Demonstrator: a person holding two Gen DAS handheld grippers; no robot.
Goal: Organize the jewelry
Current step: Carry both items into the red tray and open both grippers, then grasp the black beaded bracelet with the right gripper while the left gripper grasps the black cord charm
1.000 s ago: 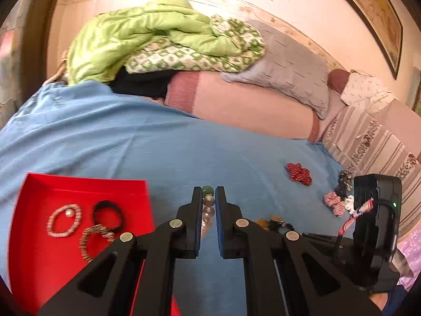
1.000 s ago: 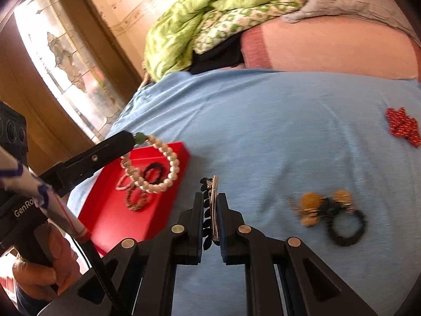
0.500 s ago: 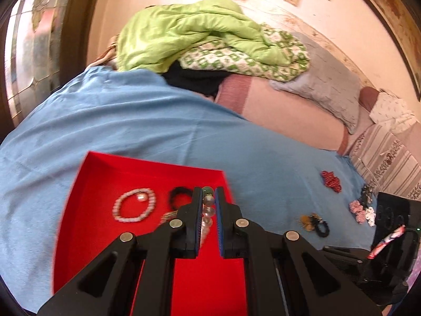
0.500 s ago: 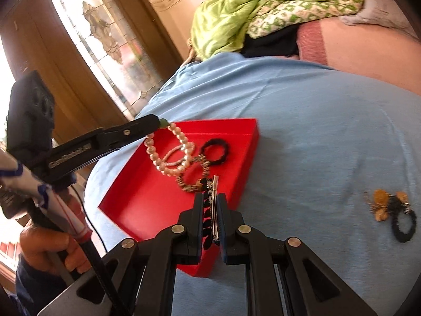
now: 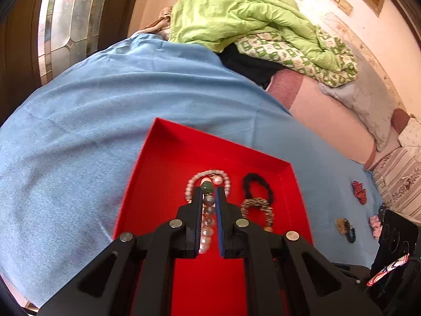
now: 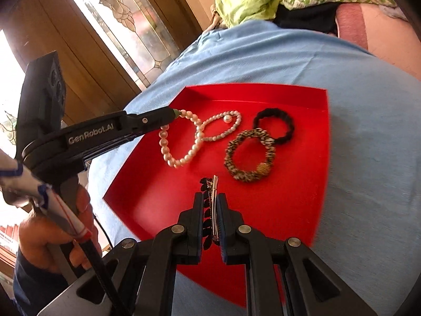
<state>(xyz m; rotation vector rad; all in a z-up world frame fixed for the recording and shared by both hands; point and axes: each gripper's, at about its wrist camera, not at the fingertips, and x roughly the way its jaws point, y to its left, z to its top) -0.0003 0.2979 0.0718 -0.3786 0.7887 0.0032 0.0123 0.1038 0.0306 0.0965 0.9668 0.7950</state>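
Note:
A red tray (image 5: 163, 184) (image 6: 302, 184) lies on the blue bedsheet. My left gripper (image 5: 209, 192) (image 6: 173, 113) is shut on a pearl bracelet (image 5: 208, 223) (image 6: 179, 155) with a green bead and holds it over the tray's left part. My right gripper (image 6: 210, 197) is shut on a black hair clip (image 6: 210, 197) over the tray's near side. In the tray lie a smaller pearl bracelet (image 6: 223, 129) (image 5: 192, 181), a black hair tie (image 6: 275, 125) (image 5: 259, 187) and a speckled hair tie (image 6: 247, 158) (image 5: 259, 208).
More pieces lie on the sheet right of the tray: a red ornament (image 5: 359, 192), a gold-and-black piece (image 5: 344, 227) and a pink one (image 5: 375, 225). A green quilt (image 5: 244, 18) and pillows (image 5: 368, 100) are piled at the far side. A glass door (image 6: 126, 26) stands at the left.
Both grippers have moved left over the red tray, each still holding its piece. The pearl bracelet now hangs just above the tray floor beside the smaller one.

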